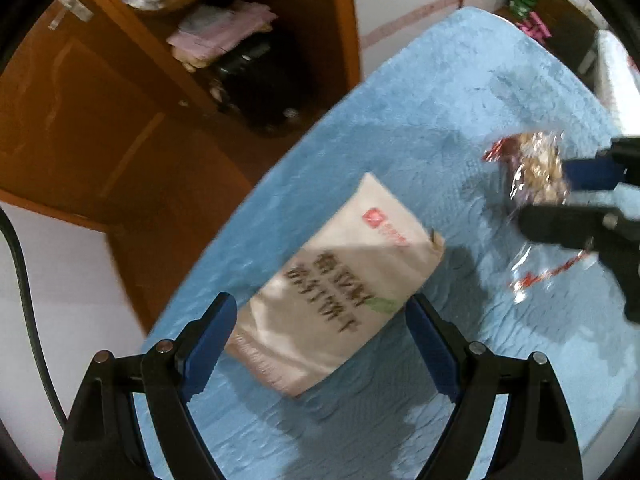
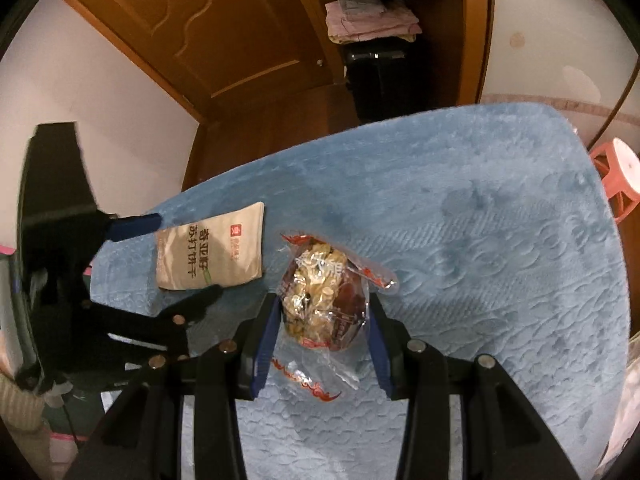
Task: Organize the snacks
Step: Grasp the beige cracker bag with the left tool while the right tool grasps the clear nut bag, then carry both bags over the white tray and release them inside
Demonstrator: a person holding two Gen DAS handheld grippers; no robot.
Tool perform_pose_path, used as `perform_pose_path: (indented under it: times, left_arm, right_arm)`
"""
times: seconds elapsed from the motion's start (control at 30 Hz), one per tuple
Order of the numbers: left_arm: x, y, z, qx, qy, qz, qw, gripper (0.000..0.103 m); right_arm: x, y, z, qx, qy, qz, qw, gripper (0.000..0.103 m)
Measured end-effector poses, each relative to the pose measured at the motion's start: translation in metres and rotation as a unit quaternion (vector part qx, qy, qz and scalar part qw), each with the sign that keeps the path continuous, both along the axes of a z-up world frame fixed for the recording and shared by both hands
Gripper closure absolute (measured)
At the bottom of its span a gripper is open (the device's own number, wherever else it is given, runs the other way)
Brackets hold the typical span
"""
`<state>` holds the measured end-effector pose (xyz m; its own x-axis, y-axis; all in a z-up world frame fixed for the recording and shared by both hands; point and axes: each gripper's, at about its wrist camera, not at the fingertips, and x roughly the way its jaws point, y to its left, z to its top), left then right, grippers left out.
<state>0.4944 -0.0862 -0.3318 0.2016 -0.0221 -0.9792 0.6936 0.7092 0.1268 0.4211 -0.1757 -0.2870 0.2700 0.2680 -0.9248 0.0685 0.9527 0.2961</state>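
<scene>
Right claw (image 2: 322, 312), its black arms tipped with blue pads, pinches a clear plastic bag of mixed nuts and dried fruit with red printed edging (image 2: 320, 300), one pad pressed to each side of the bulging bag. Loose, crinkled plastic trails back between the arms toward the camera. Below the bag lies a fluffy blue textured cloth covering the table (image 2: 480, 260).

Left claw (image 1: 322, 328) stands spread wide, its blue-padded fingers (image 1: 208, 344) on either side of a flat beige paper snack pouch printed with dark Chinese characters and a small red logo (image 1: 340, 280). The pouch lies flat on the blue cloth, its near end between the open fingers; whether the pads touch it cannot be told. In the right wrist view the same pouch sits ahead and to the left of the right claw, just beside the nut bag, with the left claw reaching in from the left edge.

Beyond both claws, past the far edge of the table, stands a brown wooden wardrobe (image 2: 240, 40) with folded pink clothes on an open shelf (image 2: 372, 20). An orange plastic stool (image 2: 616, 180) shows far right of the right claw.
</scene>
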Motion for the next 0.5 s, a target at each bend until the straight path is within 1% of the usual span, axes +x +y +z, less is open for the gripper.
perform_pose_path:
  times: [0.03,0.07,0.13,0.17,0.23,0.27,0.3,0.33,0.37,0.43,0.5]
  left_arm:
    - [0.005,-0.002,-0.006,0.005,0.01,-0.005,0.9999,0.017]
    - [0.008,-0.002,-0.009,0.008,0.017,-0.008,0.9998,0.012]
    - [0.017,-0.002,-0.012,0.006,0.02,-0.009,0.9997,0.004]
    - [0.02,-0.001,-0.014,0.001,0.027,-0.009,0.9996,0.003]
    - [0.025,0.005,-0.016,-0.013,0.043,-0.003,0.999,0.003]
    - [0.025,0.007,-0.016,-0.025,0.051,0.001,0.9984,0.011]
    - [0.024,0.008,-0.014,-0.038,0.057,0.001,0.9977,0.017]
    - [0.021,0.008,-0.011,-0.045,0.054,0.001,0.9976,0.027]
    - [0.018,0.008,-0.009,-0.045,0.05,0.0,0.9977,0.029]
    - [0.009,0.007,-0.006,-0.031,0.032,0.005,0.999,0.03]
    - [0.0,0.003,-0.003,-0.024,0.024,0.01,0.9994,0.038]
  right_arm:
    - [0.0,-0.001,-0.002,0.004,0.002,-0.001,1.0,0.061]
    - [-0.001,-0.003,-0.004,0.004,0.003,0.0,1.0,0.061]
    - [-0.002,-0.004,-0.007,0.006,0.006,0.001,1.0,0.061]
    - [-0.003,-0.005,-0.008,0.008,0.007,0.0,1.0,0.061]
    - [-0.005,-0.006,-0.009,0.012,0.008,0.001,1.0,0.061]
    - [-0.007,-0.007,-0.01,0.012,0.008,0.001,1.0,0.061]
    - [-0.007,-0.008,-0.011,0.013,0.008,0.001,1.0,0.061]
    - [-0.007,-0.009,-0.011,0.014,0.009,0.001,1.0,0.061]
    - [-0.009,-0.01,-0.011,0.016,0.009,0.001,1.0,0.061]
    - [-0.01,-0.012,-0.012,0.017,0.009,0.001,1.0,0.061]
    - [-0.007,-0.013,-0.012,0.019,0.009,0.001,1.0,0.061]
